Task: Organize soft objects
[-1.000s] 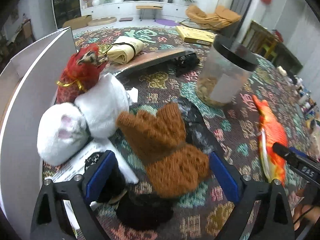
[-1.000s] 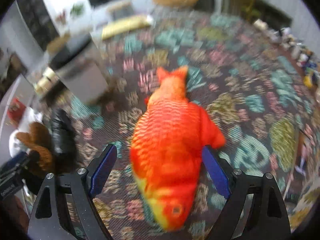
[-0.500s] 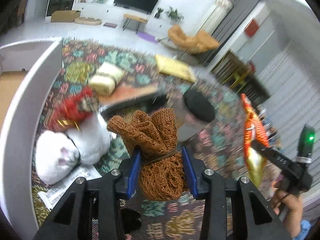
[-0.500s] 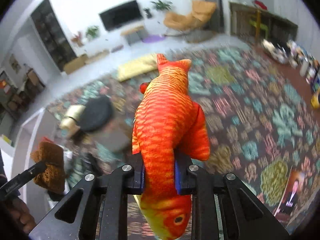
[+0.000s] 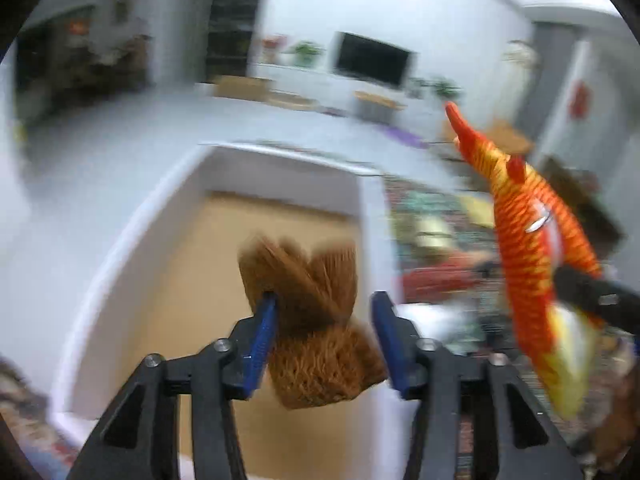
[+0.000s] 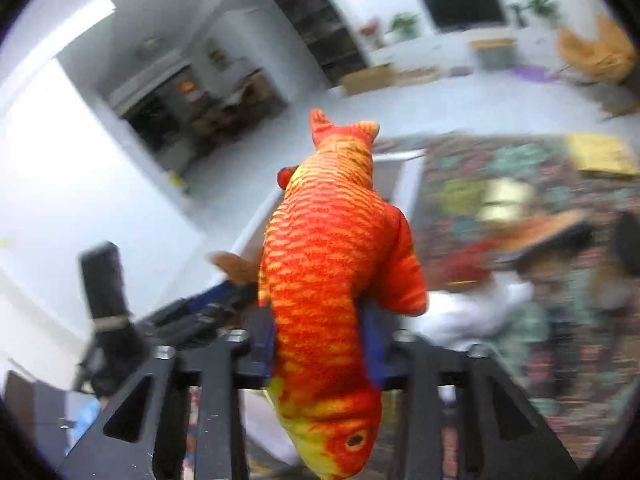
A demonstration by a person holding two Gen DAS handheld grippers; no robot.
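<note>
1. Brown knitted pouch [image 5: 316,320], centre of the left view, hangs over the white box [image 5: 132,248]; our left gripper [image 5: 324,340] is opening, its right pad already clear, so the pouch may tumble onto the rim.
2. Plush fish [image 6: 332,264], centre of the right view, sits between our right gripper [image 6: 320,344], whose jaws are opening while the pads still touch it; not yet over the box, it could slip out early.
</note>
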